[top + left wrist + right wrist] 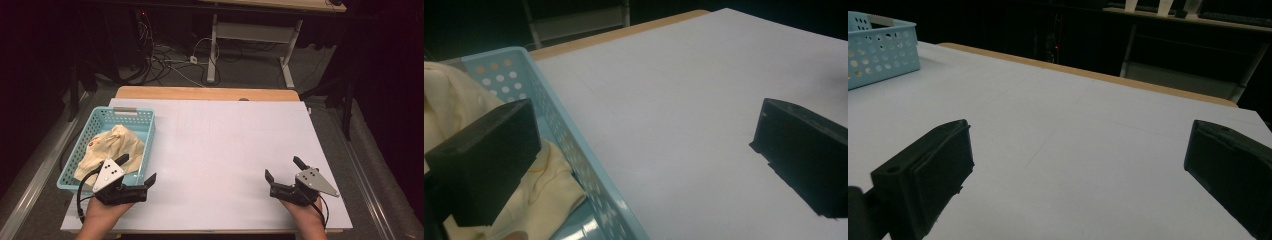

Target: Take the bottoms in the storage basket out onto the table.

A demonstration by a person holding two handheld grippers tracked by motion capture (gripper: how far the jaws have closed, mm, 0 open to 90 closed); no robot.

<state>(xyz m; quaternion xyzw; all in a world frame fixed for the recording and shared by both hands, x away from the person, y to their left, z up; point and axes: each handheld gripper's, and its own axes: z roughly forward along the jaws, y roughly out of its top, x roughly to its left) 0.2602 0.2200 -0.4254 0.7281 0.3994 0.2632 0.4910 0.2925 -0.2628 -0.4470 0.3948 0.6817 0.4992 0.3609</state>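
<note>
At the bottom edge of the high view, two hands come in, each holding a gripper. The left gripper (136, 169) sits at the lower left of the frame, at the near right corner of a light blue basket (97, 116); one jaw reaches over the basket's rim and the other stands over the white table (235, 145) just beside it. Its jaws are spread wide with nothing between the pads. In the left gripper view the left-hand jaw hangs above a crumpled cream cloth (544, 197), though whether it touches the fabric cannot be told.

The cloth (112, 147) lies bunched inside the basket, filling most of its floor. The basket stands at the left edge of the table.

The right gripper (283, 167) is at the lower right of the high view, well apart from the basket, over bare table. Its jaws also stand wide apart and hold nothing.
</note>
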